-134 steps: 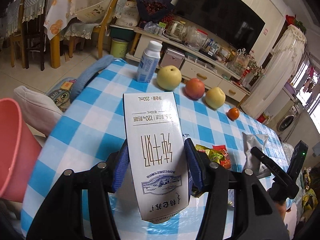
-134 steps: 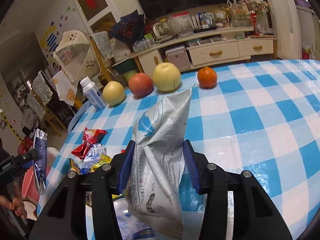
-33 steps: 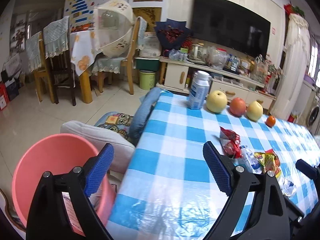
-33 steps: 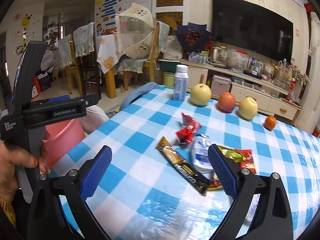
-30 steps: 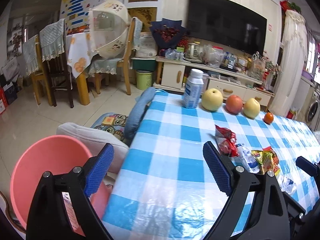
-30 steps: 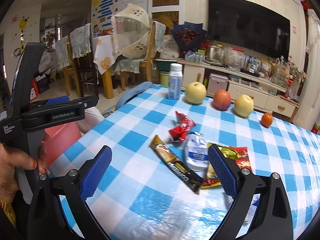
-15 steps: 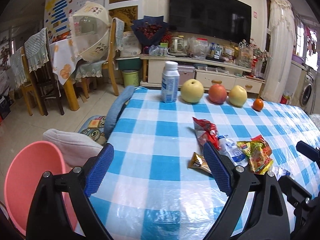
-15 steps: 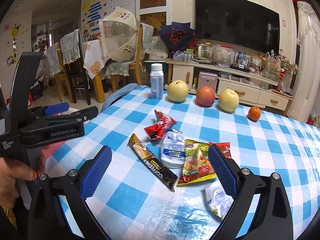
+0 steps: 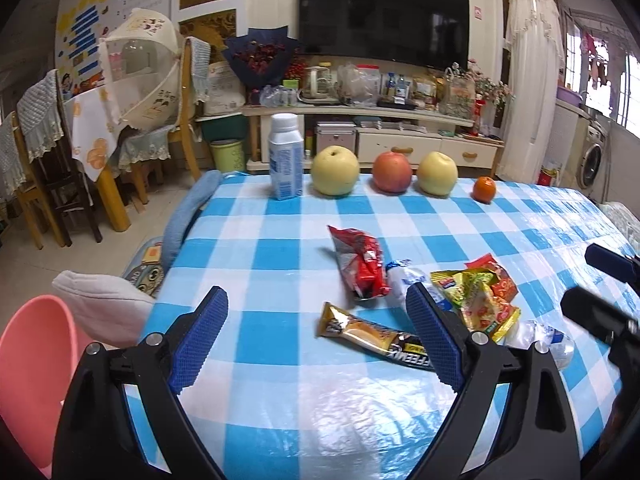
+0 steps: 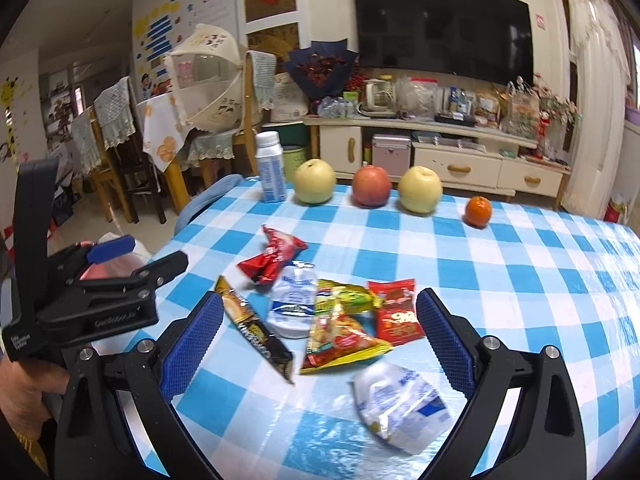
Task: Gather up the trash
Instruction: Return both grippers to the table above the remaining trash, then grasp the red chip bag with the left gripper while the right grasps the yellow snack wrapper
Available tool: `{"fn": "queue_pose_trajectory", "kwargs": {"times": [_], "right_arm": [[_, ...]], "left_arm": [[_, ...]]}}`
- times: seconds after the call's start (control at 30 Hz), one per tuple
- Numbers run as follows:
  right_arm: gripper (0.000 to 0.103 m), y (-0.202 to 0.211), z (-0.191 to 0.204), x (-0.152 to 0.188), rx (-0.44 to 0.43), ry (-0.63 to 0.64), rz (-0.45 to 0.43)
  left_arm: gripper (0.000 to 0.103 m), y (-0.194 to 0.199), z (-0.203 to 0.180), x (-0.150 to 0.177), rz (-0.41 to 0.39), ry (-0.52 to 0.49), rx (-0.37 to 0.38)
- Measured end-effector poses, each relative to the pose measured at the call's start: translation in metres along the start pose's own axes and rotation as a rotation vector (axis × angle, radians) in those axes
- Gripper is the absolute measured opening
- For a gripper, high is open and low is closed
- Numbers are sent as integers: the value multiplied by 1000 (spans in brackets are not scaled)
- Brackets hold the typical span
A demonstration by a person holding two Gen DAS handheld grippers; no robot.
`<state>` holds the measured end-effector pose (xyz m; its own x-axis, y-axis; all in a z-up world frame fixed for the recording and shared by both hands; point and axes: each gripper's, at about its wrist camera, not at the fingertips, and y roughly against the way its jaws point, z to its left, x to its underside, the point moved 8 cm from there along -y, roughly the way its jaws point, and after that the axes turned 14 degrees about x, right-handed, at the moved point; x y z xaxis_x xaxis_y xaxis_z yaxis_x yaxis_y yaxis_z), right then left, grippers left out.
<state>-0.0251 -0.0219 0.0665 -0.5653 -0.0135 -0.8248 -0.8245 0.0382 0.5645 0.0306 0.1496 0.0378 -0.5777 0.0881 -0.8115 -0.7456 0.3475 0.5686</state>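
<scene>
Both grippers are spread wide w/ nothing between the pads, each hovering over the near edge of the bench (image 9: 280,412), which wears a blue/white check cloth.

Left gripper (image 9: 316,340): the trash lies ahead of it & mostly off to its right. The coffee stick pack (image 9: 372,338) lies flat just in front of the right pad, its dark end running behind that pad. The red wrapper (image 9: 360,260) sits further out, a bit right of centre. The white pouch (image 9: 404,278) is just right of the red wrapper, partly hidden by the pad. The yellow-green snack bag (image 9: 480,300) lies outside the right finger. The pink bin (image 9: 28,380) is low on the left, off the bench edge.

Right gripper (image 10: 318,332): the pile sits between its fingers & just ahead. The coffee stick pack (image 10: 254,328) is nearest the left pad, at an angle. White pouch (image 10: 292,300) & yellow-green snack bag (image 10: 340,332) are about centred, bag overlapping pouch. The small red packet (image 10: 396,316) lies near the right pad. A crumpled clear bag (image 10: 400,400) is closest, low between the fingers. Red wrapper (image 10: 276,256) is beyond the rest.

Far edge: milk bottle (image 10: 270,168), 2 pears, an apple & an orange in a row, well apart from the trash.
</scene>
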Motion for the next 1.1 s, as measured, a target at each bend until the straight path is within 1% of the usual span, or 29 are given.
{"fn": "queue_pose_trajectory", "kwargs": {"times": [0.13,0.2,0.3,0.47,0.53,0.63,0.73,1.0,1.1], "right_arm": [[96,-14,-26,-1,19,-42,56],[96,-23,-40,1,24,-71,93],[96,-35,-56,4,31,-112,140],[96,-53,-71,14,6,-164,236],[96,-61,-72,19,-15,-181,282],[96,-67,-67,23,-36,-175,310],[96,-70,-60,24,-38,-155,319],[96,-82,-30,26,-81,-83,328],[96,-85,-24,24,-103,-76,327]], "left_arm": [[91,-15,-13,1,34,-28,44],[91,-26,-18,1,54,-56,45],[91,-39,-21,-1,69,-63,56],[91,-62,-25,-6,92,-62,76],[91,-72,-26,-7,108,-82,71],[90,-86,-28,-9,129,-99,69],[83,-97,-24,-13,144,-91,63],[81,-117,-12,-21,152,-48,60],[81,-125,-9,-19,169,-32,55]]}}
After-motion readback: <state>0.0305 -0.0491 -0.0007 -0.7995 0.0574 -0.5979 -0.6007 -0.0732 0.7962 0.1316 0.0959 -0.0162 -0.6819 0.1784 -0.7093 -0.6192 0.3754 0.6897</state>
